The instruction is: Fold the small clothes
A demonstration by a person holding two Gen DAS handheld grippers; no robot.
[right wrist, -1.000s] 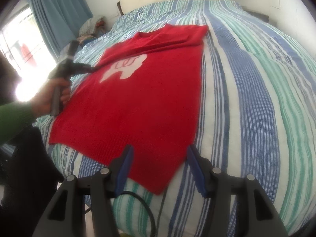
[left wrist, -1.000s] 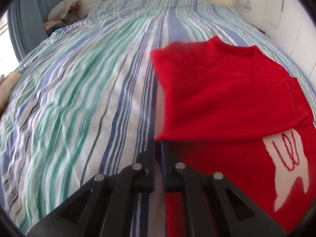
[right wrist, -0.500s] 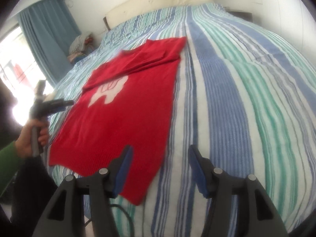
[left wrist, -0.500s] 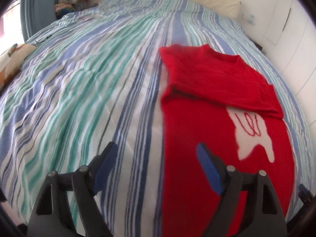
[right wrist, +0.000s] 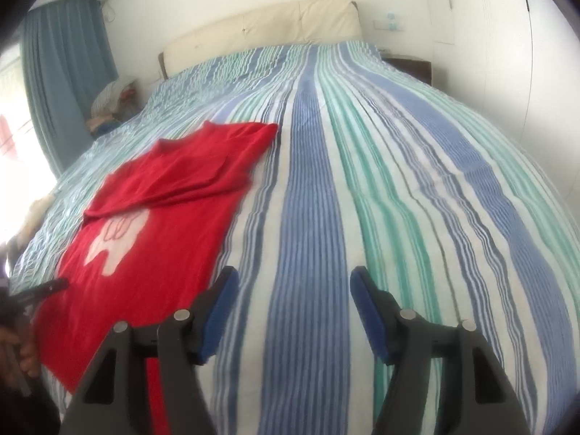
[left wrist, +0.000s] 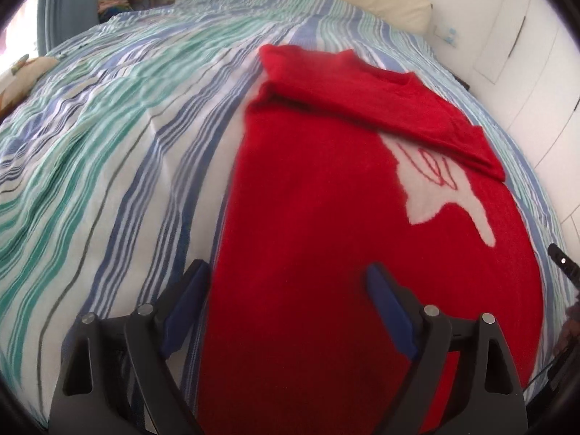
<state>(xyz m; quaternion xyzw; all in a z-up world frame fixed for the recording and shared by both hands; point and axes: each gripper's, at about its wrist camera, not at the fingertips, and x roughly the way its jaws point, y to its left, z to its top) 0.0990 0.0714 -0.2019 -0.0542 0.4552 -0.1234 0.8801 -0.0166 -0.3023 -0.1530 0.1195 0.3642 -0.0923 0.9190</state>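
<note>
A red knit sweater (left wrist: 326, 217) with a white tooth-shaped motif (left wrist: 435, 181) lies flat on the striped bed, its sleeves folded across the chest. It also shows in the right wrist view (right wrist: 152, 224), at the left. My left gripper (left wrist: 286, 304) is open and empty, above the sweater's lower left part. My right gripper (right wrist: 293, 308) is open and empty, over the bare bedspread just right of the sweater's hem. The left gripper's tip (right wrist: 47, 288) shows at the right wrist view's left edge.
The blue, green and white striped bedspread (right wrist: 398, 181) covers the whole bed. A cream headboard (right wrist: 261, 32) stands at the far end. A blue curtain (right wrist: 61, 72) and a pile of clothes (right wrist: 112, 101) are at the far left. White wardrobe doors (left wrist: 525, 54) stand on the right.
My left gripper has opened, let go of the folded sleeve and pulled back toward the hem. My right gripper has stayed open and swung to the right, off the sweater's hem.
</note>
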